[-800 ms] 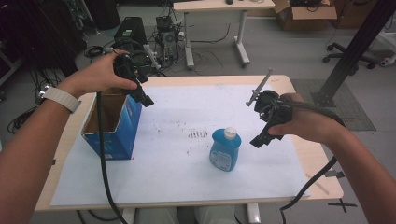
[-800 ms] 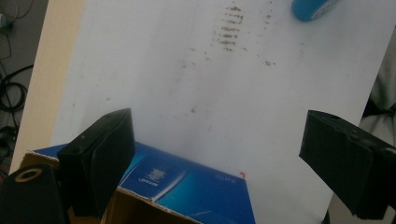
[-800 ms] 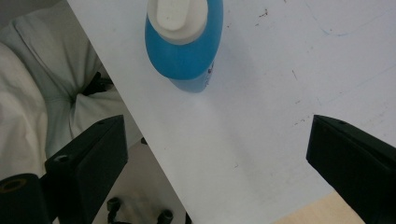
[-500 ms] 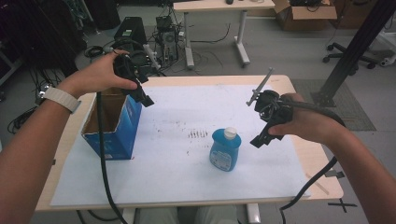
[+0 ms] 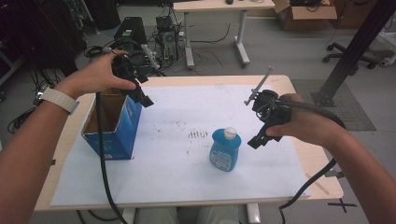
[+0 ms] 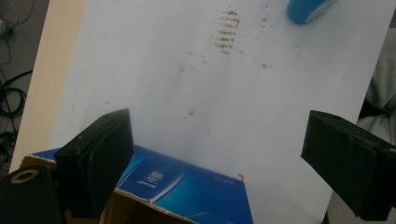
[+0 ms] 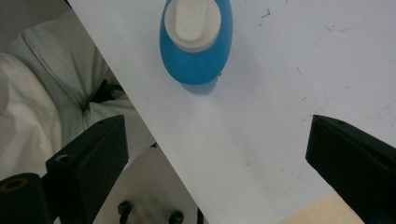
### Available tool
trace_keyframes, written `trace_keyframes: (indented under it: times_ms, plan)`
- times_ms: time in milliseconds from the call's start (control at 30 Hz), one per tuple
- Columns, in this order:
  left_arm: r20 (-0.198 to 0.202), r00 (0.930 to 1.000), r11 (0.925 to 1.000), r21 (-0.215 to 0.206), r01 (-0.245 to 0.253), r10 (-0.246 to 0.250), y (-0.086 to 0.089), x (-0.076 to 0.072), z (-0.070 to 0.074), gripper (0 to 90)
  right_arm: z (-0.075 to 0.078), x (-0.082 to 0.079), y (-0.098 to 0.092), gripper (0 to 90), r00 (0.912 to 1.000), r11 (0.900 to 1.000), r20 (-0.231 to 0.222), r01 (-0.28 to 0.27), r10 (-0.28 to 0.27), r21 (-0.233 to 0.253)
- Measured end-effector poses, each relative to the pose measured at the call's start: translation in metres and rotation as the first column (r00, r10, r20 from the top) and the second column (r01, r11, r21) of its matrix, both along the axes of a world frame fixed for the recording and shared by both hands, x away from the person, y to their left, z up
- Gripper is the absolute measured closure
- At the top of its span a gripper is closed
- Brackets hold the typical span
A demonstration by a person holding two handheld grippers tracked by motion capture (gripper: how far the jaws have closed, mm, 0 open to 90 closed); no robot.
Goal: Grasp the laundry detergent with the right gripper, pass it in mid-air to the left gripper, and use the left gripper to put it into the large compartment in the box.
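Observation:
A blue bottle (image 5: 225,149) with a white cap stands upright on the white sheet, right of centre. An open blue cardboard box (image 5: 112,126) stands at the left. My left gripper (image 5: 143,98) hovers above the box's far right corner, jaws wide open and empty. In the left gripper view the box (image 6: 187,186) lies below the open left gripper (image 6: 219,128), and the bottle (image 6: 308,9) is far off. My right gripper (image 5: 258,139) hangs in the air just right of the bottle, open. In the right gripper view the right gripper (image 7: 217,135) is open and empty, with the bottle (image 7: 196,51) ahead of it.
A white paper sheet (image 5: 187,186) covers most of the wooden table (image 5: 322,186), with dark smudges (image 5: 198,134) near its middle. Behind the table are computer cases (image 5: 163,28), cables and another desk (image 5: 219,7). A black post (image 5: 355,51) rises at the right.

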State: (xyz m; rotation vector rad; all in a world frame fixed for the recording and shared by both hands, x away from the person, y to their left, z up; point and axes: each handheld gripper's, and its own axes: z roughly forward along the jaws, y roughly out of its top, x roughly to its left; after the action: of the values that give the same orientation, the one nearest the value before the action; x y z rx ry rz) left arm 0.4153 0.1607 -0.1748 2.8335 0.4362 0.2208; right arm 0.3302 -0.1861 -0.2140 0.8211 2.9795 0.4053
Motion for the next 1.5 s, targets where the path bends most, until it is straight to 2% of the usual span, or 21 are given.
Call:
trace_keyframes:
  times_ms: [267,567,967,1267,1500]
  plan:
    - [0.003,1.0,1.0,0.001,0.008,-0.008,0.0,-0.001,0.0,9.6,0.001,-0.004,0.003,5.9,0.9994,0.999,-0.015,0.033,-0.032,0.01]
    - [0.005,0.9999,0.9998,0.006,0.017,-0.017,-0.001,-0.002,0.0,9.6,-0.008,-0.01,0.01,5.1,0.998,0.999,-0.041,0.049,-0.049,0.012]
    - [0.008,0.9998,0.9998,0.008,0.019,-0.019,-0.001,-0.005,0.001,9.2,-0.014,-0.013,0.016,4.3,0.9968,0.997,-0.044,0.069,-0.067,0.035]
    - [0.013,0.9996,0.9997,0.01,0.023,-0.024,-0.004,-0.006,0.001,9.2,-0.027,-0.014,0.016,4.3,0.9938,0.993,-0.049,0.102,-0.099,0.054]
    - [0.016,0.9995,0.9997,0.008,0.025,-0.025,-0.005,-0.005,0.0,9.3,-0.035,-0.013,0.018,4.3,0.9917,0.992,-0.061,0.116,-0.113,0.047]
